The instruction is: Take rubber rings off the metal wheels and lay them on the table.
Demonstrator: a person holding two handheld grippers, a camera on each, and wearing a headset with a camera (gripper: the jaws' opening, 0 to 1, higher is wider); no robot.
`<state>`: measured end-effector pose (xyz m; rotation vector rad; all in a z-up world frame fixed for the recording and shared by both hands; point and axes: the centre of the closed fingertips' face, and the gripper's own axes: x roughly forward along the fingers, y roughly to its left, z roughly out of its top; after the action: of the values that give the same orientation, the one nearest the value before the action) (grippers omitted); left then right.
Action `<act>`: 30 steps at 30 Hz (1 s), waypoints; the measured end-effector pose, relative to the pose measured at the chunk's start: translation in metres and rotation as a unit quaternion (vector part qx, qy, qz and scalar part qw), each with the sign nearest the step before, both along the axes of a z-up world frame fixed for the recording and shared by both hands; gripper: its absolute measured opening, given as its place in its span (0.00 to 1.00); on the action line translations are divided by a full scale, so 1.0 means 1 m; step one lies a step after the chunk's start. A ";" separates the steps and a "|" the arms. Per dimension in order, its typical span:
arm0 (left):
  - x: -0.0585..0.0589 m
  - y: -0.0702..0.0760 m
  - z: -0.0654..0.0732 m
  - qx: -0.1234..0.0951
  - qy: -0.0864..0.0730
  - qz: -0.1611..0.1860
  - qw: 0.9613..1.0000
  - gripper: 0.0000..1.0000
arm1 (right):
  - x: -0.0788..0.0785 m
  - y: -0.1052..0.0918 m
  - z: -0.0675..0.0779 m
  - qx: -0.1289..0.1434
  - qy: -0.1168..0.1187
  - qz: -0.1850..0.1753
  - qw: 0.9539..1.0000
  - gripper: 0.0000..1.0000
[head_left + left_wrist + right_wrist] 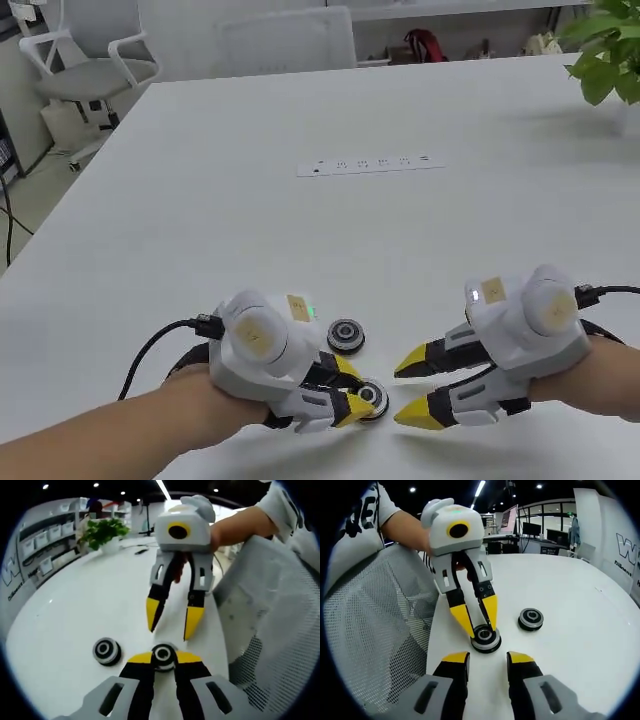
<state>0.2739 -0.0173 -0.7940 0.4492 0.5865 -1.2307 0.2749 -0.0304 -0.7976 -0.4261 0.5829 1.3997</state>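
left gripper (352,392): clenched on the near wheel, one yellow-tipped jaw on each side of it; it sits low at the front edge of the table, a black cable trailing from its back.
right gripper (400,394): released, jaws spread apart with nothing between them; it points across at the left gripper, its tips just beside the near wheel and not touching it.
near wheel (374,397): lies flat on the table close to the front edge, pinched between the left jaws; in the right gripper view a dark rubber ring wraps its outside around a pale metal centre.
far wheel (346,336): lies flat and free on the table just beyond the left gripper, apart from both claws; it carries its own dark ring.
table (300,230): white and broad; both wheels rest on it near the person's side.
power strip (370,164): white, set flush in the table's middle, well apart from the wheels.
plant (610,50): green leaves at the far right corner of the table.
chair (90,70): white office chair on the floor past the far left corner.
hands: one behind each gripper, forearms coming in from the bottom of the head view.
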 end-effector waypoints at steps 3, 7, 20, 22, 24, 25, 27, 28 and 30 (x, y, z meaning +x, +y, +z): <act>-0.001 0.002 -0.001 0.005 0.000 0.003 1.000 0.14 | -0.001 0.003 0.003 0.008 0.009 0.000 1.000 0.27; -0.001 0.004 0.000 0.006 -0.001 0.004 1.000 0.14 | 0.001 0.013 0.009 0.013 0.008 0.005 1.000 0.27; -0.002 0.014 0.000 0.011 -0.002 0.012 1.000 0.14 | -0.001 0.027 -0.002 0.005 0.031 0.013 0.999 0.28; -0.002 0.014 0.000 0.011 -0.002 0.014 1.000 0.14 | 0.002 0.028 -0.001 0.012 0.042 0.000 0.999 0.28; -0.002 0.014 0.000 0.011 -0.002 0.015 1.000 0.14 | 0.005 0.029 -0.002 0.018 0.053 -0.012 0.998 0.28; -0.002 0.014 0.000 0.011 -0.003 0.016 1.000 0.14 | 0.006 0.029 -0.003 0.021 0.062 -0.020 0.998 0.30; -0.002 0.015 0.000 0.012 -0.003 0.017 1.000 0.14 | 0.006 0.029 -0.004 0.024 0.071 -0.023 0.997 0.30; -0.002 0.015 0.000 0.012 -0.003 0.018 1.000 0.13 | 0.006 0.029 -0.004 0.026 0.074 -0.026 0.997 0.31; -0.002 0.015 0.000 0.010 -0.002 0.019 1.000 0.13 | 0.005 0.029 -0.006 0.027 0.078 -0.027 0.996 0.30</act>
<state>0.2719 -0.0020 -0.7936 0.4555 0.6019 -1.1882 0.2797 -0.0014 -0.8032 -0.2574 0.6778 1.4011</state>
